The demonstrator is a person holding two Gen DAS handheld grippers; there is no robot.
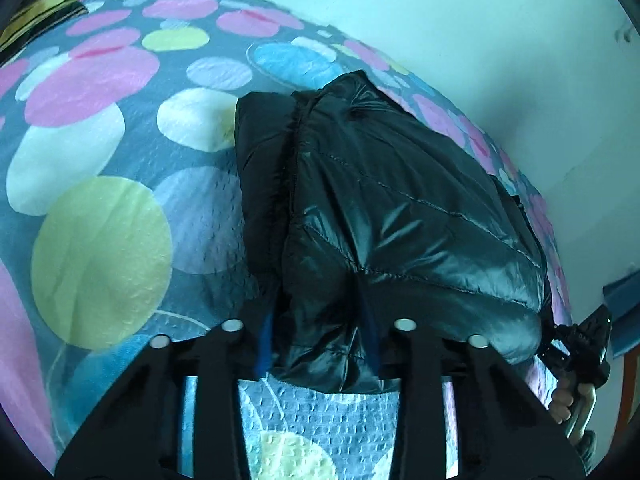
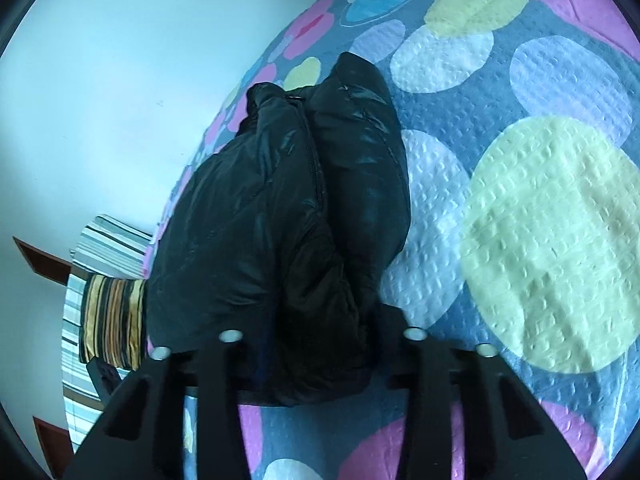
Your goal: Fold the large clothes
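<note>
Clearly the weak point is grip: in my left tool (image 1: 320, 344) I have a bunched edge of the black puffer jacket (image 1: 392, 216) pinched between the fingers, and the shell is glossy and slick, so I judge it could slide out if I pull sideways too fast, letting the fold spring open under its own loft. Going left to right in the left wrist view, the spotted bedspread (image 1: 100, 160) fills nine o'clock, the jacket lies on it from the centre out toward two o'clock, and my right tool (image 1: 580, 344) shows at four o'clock, at the jacket's far corner. In the right wrist view the striped pillows (image 2: 112, 320) sit at eight o'clock, the jacket runs from the centre up toward twelve, and bare bedspread spreads across three o'clock. My right tool (image 2: 320, 356) is clamped on a dark wad of the same jacket, though the fingertips are buried in fabric, so how deep the bite goes I cannot tell. Another risk, as I judge it: the two tools hold different layers, and uneven pulling would twist the bundle rather than fold it flat. The jacket looks already doubled lengthwise, quilted in diagonal seams, puffy, with a gathered seam along the middle and one matte panel beside a shinier one.
</note>
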